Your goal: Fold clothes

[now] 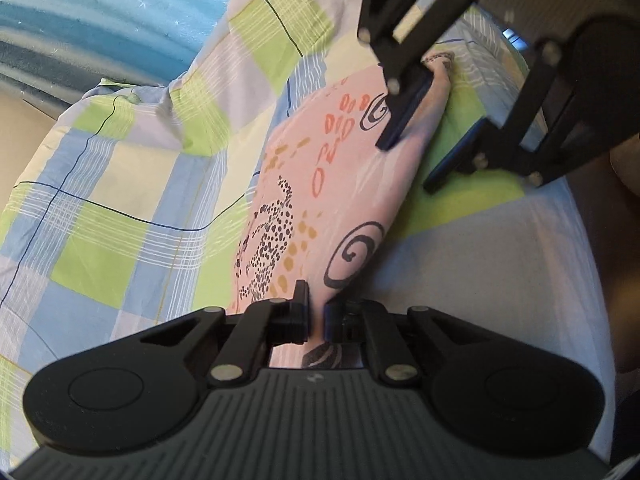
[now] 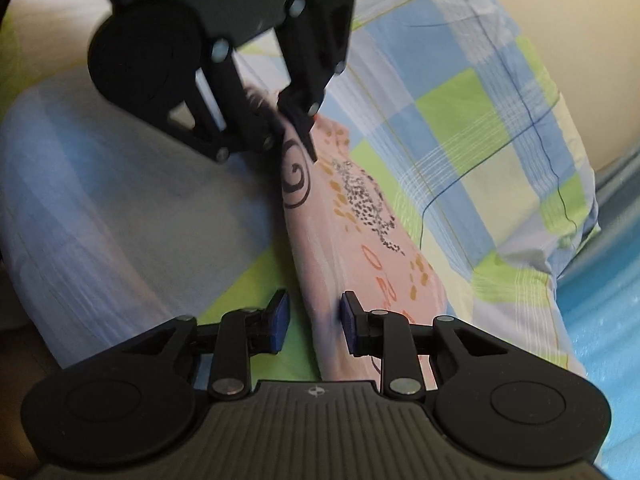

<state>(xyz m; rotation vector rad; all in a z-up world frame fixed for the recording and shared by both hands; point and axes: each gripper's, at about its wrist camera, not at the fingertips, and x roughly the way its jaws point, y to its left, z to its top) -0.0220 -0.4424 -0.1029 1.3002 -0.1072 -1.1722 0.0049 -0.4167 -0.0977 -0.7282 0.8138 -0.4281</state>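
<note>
A pink garment (image 1: 340, 200) printed with dark swirls, black dots and orange marks lies as a long folded strip on a checked bedcover (image 1: 120, 220). My left gripper (image 1: 318, 316) is shut on the near end of the strip; the right wrist view shows the same gripper (image 2: 286, 136) pinching that end of the garment (image 2: 360, 248). At the strip's other end my right gripper (image 2: 314, 320) stands open, one blue-padded finger on each side of the cloth. In the left wrist view the right gripper (image 1: 406, 168) straddles the garment's edge, one finger on the pink cloth and one on the cover.
The checked cover (image 2: 480, 140) in blue, green and pale yellow bulges into a pillow-like hump (image 1: 132, 120) beside the garment. A blue striped surface (image 1: 100, 8) lies beyond it, also seen as the blue surface (image 2: 600, 320). A beige wall (image 2: 580, 20) is behind.
</note>
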